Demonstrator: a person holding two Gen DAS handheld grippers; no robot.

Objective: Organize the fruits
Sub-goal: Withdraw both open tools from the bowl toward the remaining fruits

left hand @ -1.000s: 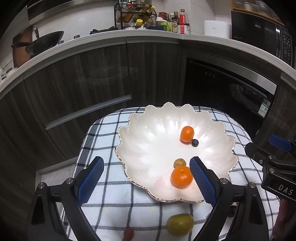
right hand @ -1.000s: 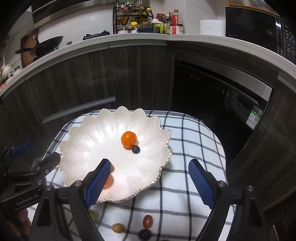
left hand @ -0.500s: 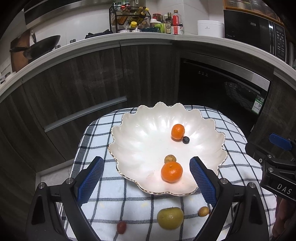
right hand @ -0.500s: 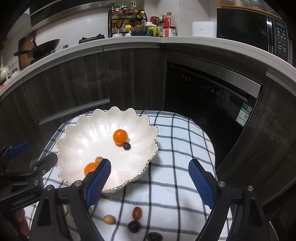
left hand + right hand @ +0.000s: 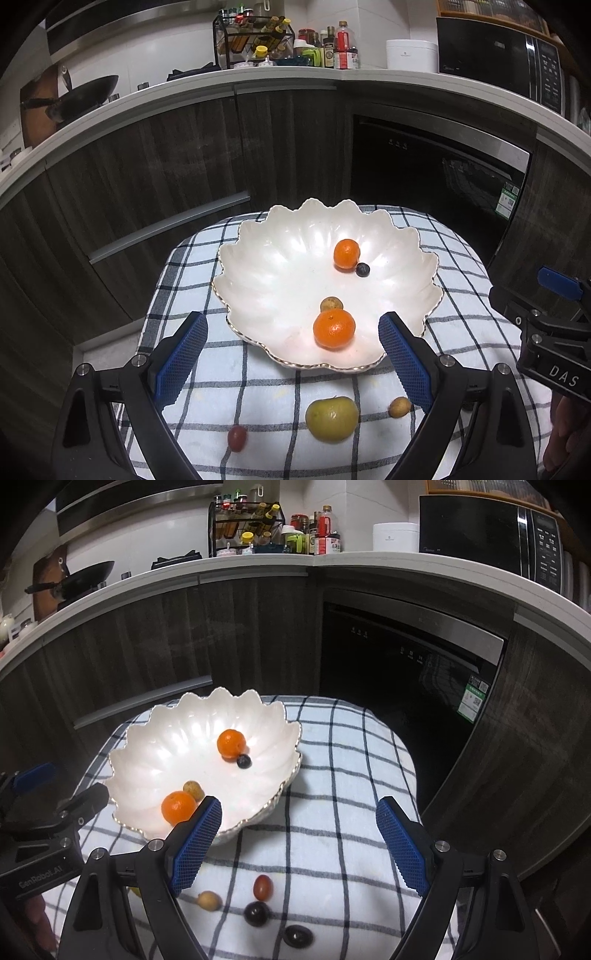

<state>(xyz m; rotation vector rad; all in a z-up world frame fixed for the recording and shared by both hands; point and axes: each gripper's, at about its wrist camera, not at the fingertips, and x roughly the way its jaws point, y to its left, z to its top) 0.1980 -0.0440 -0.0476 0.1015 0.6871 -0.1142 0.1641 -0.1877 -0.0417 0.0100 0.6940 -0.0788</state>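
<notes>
**Both claws spread wide, fruits in the bowl and on the cloth**

From the left wrist view, a wok (image 5: 86, 98) stands on the counter at 10 o'clock, a spice rack (image 5: 255, 40) at 12, a microwave (image 5: 498, 62) at 2. The left gripper (image 5: 291, 363) is spread wide and holds nothing. Between its fingers lies the scalloped white bowl (image 5: 266, 273) on the checked cloth (image 5: 192, 266). Inside are two shiny oranges (image 5: 334, 328), a small brown fruit (image 5: 331, 304) and a dark berry (image 5: 362, 269). At 6 o'clock, on the cloth, lie a red grape (image 5: 236, 438), a yellow-green citrus (image 5: 331, 419) and a small tan fruit (image 5: 399, 406). The right gripper (image 5: 297, 845) is also spread wide and empty; near it lie a red tomato (image 5: 262, 887) and two dark plums (image 5: 257, 914).
</notes>
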